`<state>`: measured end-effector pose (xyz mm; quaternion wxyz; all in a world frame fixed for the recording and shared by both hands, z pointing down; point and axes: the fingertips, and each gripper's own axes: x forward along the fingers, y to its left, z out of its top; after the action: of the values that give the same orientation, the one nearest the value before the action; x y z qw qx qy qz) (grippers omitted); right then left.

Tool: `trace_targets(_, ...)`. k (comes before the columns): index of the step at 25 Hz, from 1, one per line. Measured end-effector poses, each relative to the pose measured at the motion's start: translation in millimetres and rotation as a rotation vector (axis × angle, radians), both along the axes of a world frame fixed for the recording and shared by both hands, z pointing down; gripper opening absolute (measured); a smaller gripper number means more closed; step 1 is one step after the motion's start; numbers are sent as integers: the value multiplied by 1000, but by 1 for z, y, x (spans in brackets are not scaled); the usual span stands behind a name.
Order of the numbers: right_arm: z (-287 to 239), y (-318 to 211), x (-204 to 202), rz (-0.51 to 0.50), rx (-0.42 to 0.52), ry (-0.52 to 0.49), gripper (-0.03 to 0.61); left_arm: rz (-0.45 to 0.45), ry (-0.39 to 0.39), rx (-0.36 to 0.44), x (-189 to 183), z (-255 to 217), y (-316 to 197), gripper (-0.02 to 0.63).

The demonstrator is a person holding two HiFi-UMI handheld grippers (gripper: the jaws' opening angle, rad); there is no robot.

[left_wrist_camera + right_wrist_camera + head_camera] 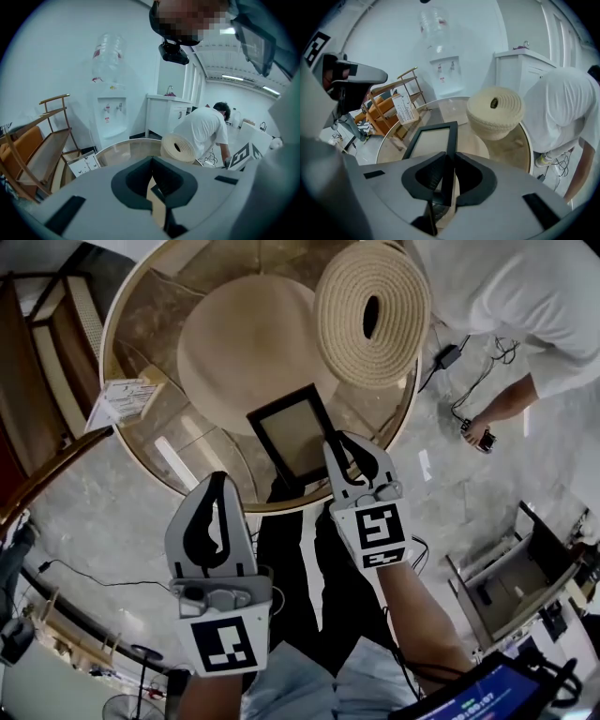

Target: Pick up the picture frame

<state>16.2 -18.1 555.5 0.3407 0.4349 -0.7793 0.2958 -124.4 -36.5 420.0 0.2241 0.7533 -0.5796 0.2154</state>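
The left gripper [217, 480], at the lower left of the head view, was held off the table with its jaws pressed together on nothing. The right gripper [343, 442], at centre, was pinched on the right-hand edge of the picture frame [298, 432].

One round glass-topped table [106, 334] filled the upper half. On it were counted one round beige mat [234, 343], one rolled woven mat [347, 329] at the upper right, one picture frame, and one printed card [127, 395] at the left rim. The card's print was too small to be read.

The black picture frame was placed at the table's lower rim, partly over the beige mat. Its long axis was directed from bottom to top of the view, leaning slightly left.
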Motion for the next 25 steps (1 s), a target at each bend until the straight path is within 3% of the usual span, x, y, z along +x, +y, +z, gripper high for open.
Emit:
trace_targets(8,-102,-15,-8,-33,143,-33,80,-44,-16,127,-1,-87,-3,15)
trace_targets(13,-175,-26,-6,-75,303,-60,80,-69,-25,238,6,-147,0,15)
trace_targets(17,-245,-20,2,-82,382,-85,80,-89,-38,315,17,-208,9,15)
trace_targets(21,-326,-25,8,-99,539,-117,80,-119,-49,434,23,-273,17,15)
trace_targets(25,-402,-8,16,-89,591,-132,80,-144,-52,499,27,-324,40,15)
